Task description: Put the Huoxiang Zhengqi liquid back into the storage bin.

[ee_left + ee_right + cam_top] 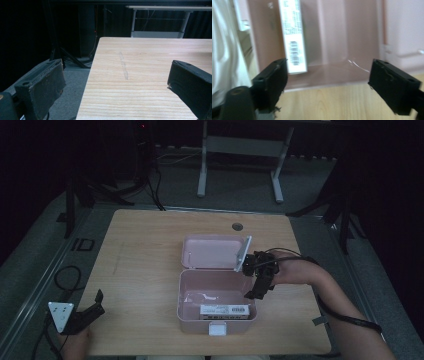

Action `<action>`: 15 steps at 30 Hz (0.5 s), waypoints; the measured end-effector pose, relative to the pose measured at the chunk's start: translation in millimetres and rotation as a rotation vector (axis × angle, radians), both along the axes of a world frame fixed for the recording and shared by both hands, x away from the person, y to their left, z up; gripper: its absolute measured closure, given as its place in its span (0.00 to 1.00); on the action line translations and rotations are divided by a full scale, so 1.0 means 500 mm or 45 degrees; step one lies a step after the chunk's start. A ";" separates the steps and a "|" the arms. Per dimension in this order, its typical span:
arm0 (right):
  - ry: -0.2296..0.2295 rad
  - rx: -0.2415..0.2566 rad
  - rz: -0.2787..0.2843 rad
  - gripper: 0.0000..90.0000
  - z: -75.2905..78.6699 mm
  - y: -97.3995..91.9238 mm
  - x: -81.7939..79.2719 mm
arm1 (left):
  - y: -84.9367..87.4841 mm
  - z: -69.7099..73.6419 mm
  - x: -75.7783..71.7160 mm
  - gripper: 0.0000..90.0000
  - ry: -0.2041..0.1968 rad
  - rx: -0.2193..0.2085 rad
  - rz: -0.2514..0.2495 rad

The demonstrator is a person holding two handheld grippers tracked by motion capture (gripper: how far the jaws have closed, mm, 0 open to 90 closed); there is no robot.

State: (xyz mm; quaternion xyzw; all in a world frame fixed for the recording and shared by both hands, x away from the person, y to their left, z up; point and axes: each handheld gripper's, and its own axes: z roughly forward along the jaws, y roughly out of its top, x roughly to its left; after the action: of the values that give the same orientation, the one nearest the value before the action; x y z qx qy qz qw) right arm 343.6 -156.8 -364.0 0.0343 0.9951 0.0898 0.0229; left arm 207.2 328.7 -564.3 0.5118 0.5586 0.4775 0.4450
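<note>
A pink box (190, 317) stands open on the wooden table (145, 265), its lid (212, 251) tipped back behind it. Inside, near the front wall, lies a white carton (225, 310) with a barcode. In the right gripper view the same carton (293, 37) lies on the pink box floor (342, 35). My right gripper (254, 295) hovers open at the box's right rim, jaws wide with nothing between them (327, 87). My left gripper (95, 306) rests open at the table's front left corner, and from it I look along the bare table edge (117, 82).
A grommet hole (237, 226) sits near the table's far edge. A faint strip of tape (123, 65) marks the wood on the left half. Another table's white legs (202, 165) stand on the floor beyond. Cables (67, 277) trail on the floor at left.
</note>
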 end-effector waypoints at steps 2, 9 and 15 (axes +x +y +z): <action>-0.012 0.015 -0.033 0.15 0.004 -0.016 0.006 | 0.000 0.000 0.000 0.01 0.000 0.001 0.000; -0.067 0.076 -0.114 0.15 0.009 -0.077 0.021 | 0.000 0.000 0.000 0.01 0.005 0.005 0.000; -0.156 0.157 -0.226 0.15 -0.027 -0.138 0.040 | -0.001 0.000 0.000 0.01 0.002 0.003 -0.001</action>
State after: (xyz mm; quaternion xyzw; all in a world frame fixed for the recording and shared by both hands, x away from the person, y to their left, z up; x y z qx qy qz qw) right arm 363.7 -225.6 -377.4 0.1181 0.9775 0.1504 0.0894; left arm 207.3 328.4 -564.3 0.5130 0.5581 0.4776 0.4440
